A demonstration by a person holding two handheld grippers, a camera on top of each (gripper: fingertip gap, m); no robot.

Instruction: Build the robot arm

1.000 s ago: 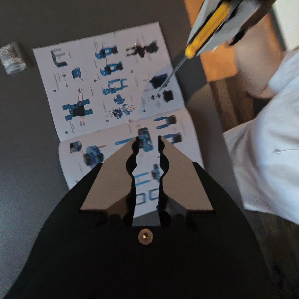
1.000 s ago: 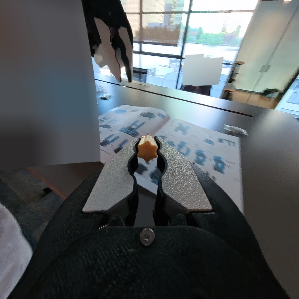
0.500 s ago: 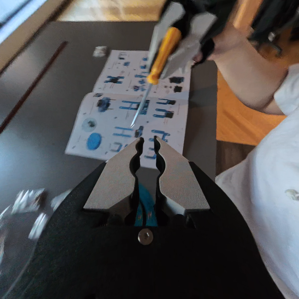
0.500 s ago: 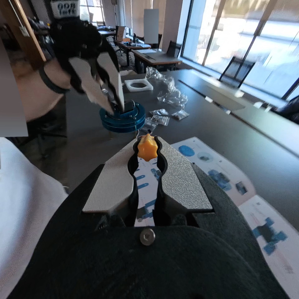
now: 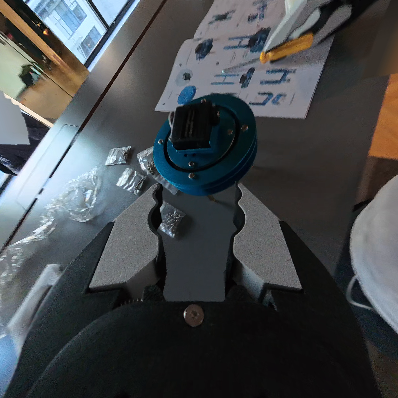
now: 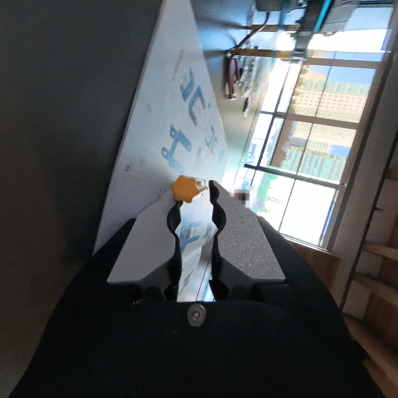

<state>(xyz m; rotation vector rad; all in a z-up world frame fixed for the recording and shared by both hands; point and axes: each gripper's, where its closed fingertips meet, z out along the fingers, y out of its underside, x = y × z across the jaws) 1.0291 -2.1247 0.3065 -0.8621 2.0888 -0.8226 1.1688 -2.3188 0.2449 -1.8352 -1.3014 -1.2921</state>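
Note:
In the left wrist view my left gripper (image 5: 199,187) is open wide and empty, its tips just short of a blue round base (image 5: 228,172) that carries a black servo block (image 5: 191,127). A small bag of screws (image 5: 172,219) lies between its fingers. My right gripper (image 5: 271,49) is at the top right over the instruction sheet (image 5: 301,92), shut on a yellow-handled screwdriver (image 5: 297,46) that lies almost flat. In the right wrist view, which is rolled sideways, the right gripper (image 6: 193,191) holds the screwdriver handle (image 6: 183,192), skewed towards its left fingertip, over the sheet (image 6: 172,107).
Several small bags of screws (image 5: 118,154) and crumpled clear plastic wrap (image 5: 73,202) lie left of the base on the dark table (image 5: 290,172). A white foam piece (image 5: 32,290) sits at the lower left. A person's white sleeve (image 5: 377,258) is on the right, by the table edge. One gripper's finger ends stand about 25 cm off the other's.
My left gripper has opened wide and swung from the sheet to the blue base. My right gripper has rolled sideways and lowered the screwdriver flat over the sheet.

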